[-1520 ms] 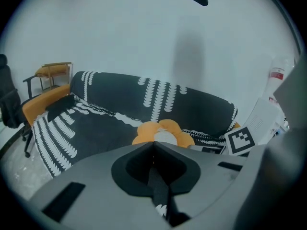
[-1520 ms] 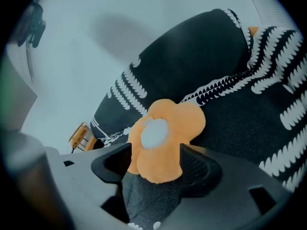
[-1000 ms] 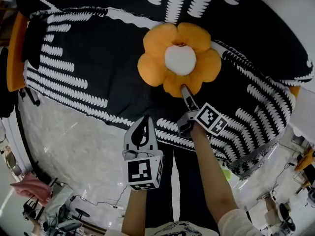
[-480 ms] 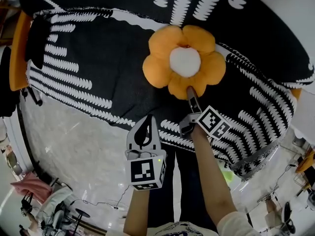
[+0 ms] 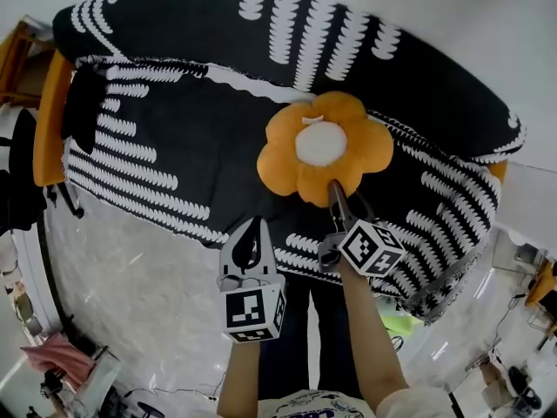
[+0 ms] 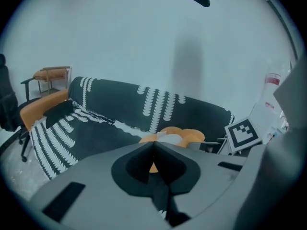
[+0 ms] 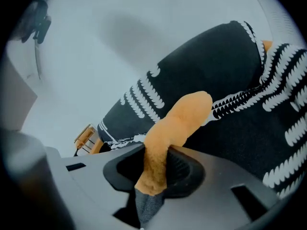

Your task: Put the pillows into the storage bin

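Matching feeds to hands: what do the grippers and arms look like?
The left gripper and right gripper match: grey bodies, dark pads, each with a cube of black-and-white square markers. Forearms bare; a pale sleeve shows at the right elbow.

Seemingly a lounge: draped sofa, glossy floor, wooden chair

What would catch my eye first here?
A bright orange flower-shaped pillow with a white centre stands out against the black-and-white patterned sofa. The right tongs have just been closing and pinch its lower petal; the left tongs hang shut and empty beside them.
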The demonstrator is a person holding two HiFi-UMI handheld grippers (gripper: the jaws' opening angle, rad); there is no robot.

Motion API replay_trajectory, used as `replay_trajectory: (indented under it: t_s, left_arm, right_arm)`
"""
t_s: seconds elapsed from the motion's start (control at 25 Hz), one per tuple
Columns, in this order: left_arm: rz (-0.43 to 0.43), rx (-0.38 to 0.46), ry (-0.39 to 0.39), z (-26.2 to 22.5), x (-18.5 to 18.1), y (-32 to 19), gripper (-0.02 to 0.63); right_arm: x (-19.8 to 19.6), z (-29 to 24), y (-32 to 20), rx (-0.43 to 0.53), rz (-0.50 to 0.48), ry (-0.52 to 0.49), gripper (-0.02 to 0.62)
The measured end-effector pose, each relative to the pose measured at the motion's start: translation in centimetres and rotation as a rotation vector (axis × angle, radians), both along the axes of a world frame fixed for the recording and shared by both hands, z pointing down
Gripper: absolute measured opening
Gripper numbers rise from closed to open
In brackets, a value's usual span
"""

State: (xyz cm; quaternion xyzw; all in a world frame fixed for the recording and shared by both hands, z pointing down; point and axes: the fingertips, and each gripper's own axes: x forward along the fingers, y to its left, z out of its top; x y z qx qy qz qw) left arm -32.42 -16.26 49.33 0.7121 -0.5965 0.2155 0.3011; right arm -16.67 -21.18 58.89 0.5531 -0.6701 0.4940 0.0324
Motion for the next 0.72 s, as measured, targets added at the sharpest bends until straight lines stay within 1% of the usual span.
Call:
replay_trajectory:
  t_s: [0.16, 0.36, 0.52, 0.72]
  left_arm:
    - [0.022, 0.061, 0.013, -4.3, -0.5, -1.2, 0.014]
    - [0.061, 0.126, 0.035, -9.6, -0.4, -1.8, 0.014]
    - [0.123, 0.193, 0.058, -13.8, 0.4, -2.5, 0.014]
    - [0.215, 0.231, 0.066, -19.1, 2.4, -1.6, 0.014]
  right_arm:
    - [0.1, -5.2, 0.3, 0.049, -0.036, 0.069, 0.106]
    - [0.7, -11.4, 2.3, 0.079, -0.036, 0.155, 0.104]
    - [1.9, -16.5, 4.0, 0.119, 0.008, 0.223, 0.103]
    - [4.1, -22.5, 7.9, 0.137, 0.086, 0.262, 0.104]
